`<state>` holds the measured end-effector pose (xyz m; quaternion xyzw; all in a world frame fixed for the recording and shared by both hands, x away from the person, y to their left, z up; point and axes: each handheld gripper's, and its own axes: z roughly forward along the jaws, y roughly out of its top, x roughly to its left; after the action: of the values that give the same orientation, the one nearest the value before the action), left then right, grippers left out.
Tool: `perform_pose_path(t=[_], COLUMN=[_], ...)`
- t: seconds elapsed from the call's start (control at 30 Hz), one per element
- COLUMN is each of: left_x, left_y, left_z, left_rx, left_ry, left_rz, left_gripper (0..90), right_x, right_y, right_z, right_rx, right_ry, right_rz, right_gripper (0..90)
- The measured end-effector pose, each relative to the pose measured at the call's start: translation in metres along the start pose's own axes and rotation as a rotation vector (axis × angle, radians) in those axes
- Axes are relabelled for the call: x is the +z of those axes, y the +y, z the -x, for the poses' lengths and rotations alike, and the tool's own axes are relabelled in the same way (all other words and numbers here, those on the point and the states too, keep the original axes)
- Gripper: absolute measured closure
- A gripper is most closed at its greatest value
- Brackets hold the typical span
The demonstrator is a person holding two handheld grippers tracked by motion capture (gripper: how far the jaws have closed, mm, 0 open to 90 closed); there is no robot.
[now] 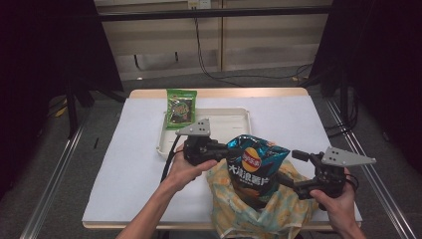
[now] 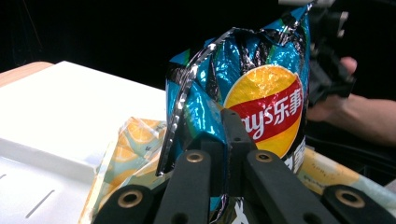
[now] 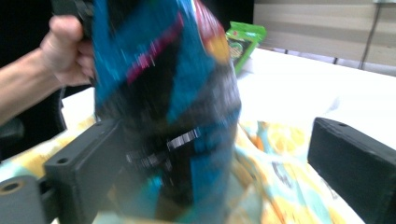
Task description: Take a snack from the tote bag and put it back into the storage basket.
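— Left gripper point(image 2: 224, 140)?
— Clamped on the blue chip bag's point(image 1: 254, 164) edge, holding it upright in the yellow patterned bag point(image 1: 259, 211) at the table's point(image 1: 124, 164) near edge.
— Right gripper point(image 1: 291, 184)?
— Jaws wide apart, unclenched, beside the chip bag.

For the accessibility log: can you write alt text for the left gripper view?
The left claw is shut on the edge of a blue chip bag, held upright over a yellow patterned bag. A white tray lies to the left; the person's other hand is behind on the right.
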<state>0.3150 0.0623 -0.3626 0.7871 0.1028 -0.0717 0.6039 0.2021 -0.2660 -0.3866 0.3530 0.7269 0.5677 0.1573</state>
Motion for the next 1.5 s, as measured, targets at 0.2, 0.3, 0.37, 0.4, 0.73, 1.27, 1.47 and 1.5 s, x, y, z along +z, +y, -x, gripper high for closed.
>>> perform_pose_path(t=[0.2, 0.3, 0.37, 0.4, 0.73, 1.27, 1.47, 1.5], left_x=[-0.002, -0.004, -0.006, -0.006, -0.009, -0.02, -0.022, -0.023], left_y=[0.005, 0.007, 0.011, 0.011, 0.025, 0.05, 0.058, 0.06], left_z=[0.001, 0.001, 0.001, 0.001, 0.0, -0.004, -0.003, -0.003], left_rx=[-0.013, -0.013, -0.012, -0.012, -0.004, -0.015, -0.012, -0.014], left_ry=[0.01, 0.013, 0.01, 0.01, 0.018, 0.02, 0.023, 0.032], left_rz=[0.017, 0.019, 0.027, 0.027, 0.03, 0.05, 0.06, 0.053], left_gripper=[89.9, 89.9, 89.9, 89.9, 89.9, 89.9, 89.9, 89.9], right_x=[-0.006, -0.006, -0.006, -0.006, -0.009, -0.011, -0.012, -0.013], right_y=[-0.014, -0.019, -0.022, -0.022, -0.024, -0.024, -0.023, -0.023], right_z=[0.0, 0.0, 0.0, 0.0, -0.001, -0.002, 0.0, 0.0], right_rx=[0.004, -0.002, -0.003, -0.003, -0.016, -0.018, -0.012, -0.012], right_ry=[0.006, 0.005, 0.005, 0.005, -0.001, -0.003, -0.002, -0.002], right_rz=[-0.002, -0.002, -0.009, -0.009, -0.007, 0.005, 0.01, 0.011], right_gripper=[1.5, 0.2, 0.2, 0.2, 2.2, 2.5, 2.1, 2.1])
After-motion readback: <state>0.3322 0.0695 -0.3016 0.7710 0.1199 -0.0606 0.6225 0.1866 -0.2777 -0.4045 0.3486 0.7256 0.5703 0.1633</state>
